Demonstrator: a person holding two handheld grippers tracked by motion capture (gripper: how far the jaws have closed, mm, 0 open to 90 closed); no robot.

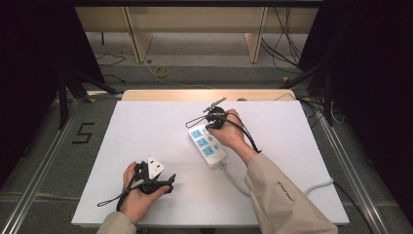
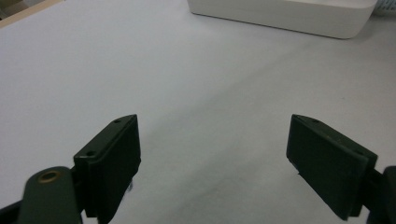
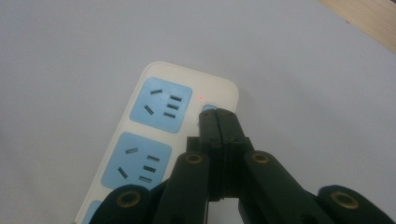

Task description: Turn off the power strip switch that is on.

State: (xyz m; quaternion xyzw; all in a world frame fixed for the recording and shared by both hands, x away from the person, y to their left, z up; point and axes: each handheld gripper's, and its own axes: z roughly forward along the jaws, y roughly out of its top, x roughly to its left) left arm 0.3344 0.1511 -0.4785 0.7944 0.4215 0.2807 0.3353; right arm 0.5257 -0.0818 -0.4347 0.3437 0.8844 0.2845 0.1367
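Your right claw (image 3: 218,116) is clenched with its jaws pressed flat together, and its tip rests on the small blue switch (image 3: 208,108) at the end of the white power strip (image 3: 154,135), just below a lit red dot. The strip lies near the middle of the white bench (image 1: 146,122), its grey cable (image 1: 319,186) trailing off toward the right edge. Your left claw (image 2: 212,158) is released, jaws spread wide over bare bench near the front-left, well apart from the strip.
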